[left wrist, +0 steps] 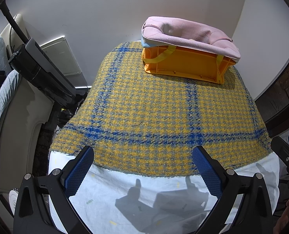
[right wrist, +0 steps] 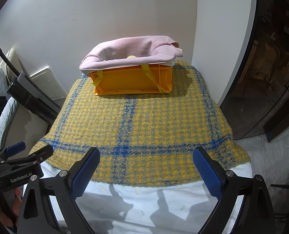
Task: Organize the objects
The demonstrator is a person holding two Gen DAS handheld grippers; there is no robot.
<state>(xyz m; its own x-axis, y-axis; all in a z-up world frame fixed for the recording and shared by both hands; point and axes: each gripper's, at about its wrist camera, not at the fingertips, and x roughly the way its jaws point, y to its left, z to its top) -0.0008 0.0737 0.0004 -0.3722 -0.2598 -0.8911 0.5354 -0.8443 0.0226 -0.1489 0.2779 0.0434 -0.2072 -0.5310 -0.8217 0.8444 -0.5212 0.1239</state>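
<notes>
Crate (left wrist: 185, 64) of orange plastic sits at the far end of the checked blanket (left wrist: 154, 113) on the worktop — a pink cloth bag (left wrist: 191, 35) lies over its top. Both the left gripper (left wrist: 143, 167) and right gripper (right wrist: 146, 167) hover near the blanket's front edge, fingers wide, holding nothing

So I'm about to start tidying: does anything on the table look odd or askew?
The pink fabric bag sits in the orange crate, spilling over its rim, its yellow straps dangling outside. The checked blanket leaves white sheet exposed nearest the grippers.
</notes>
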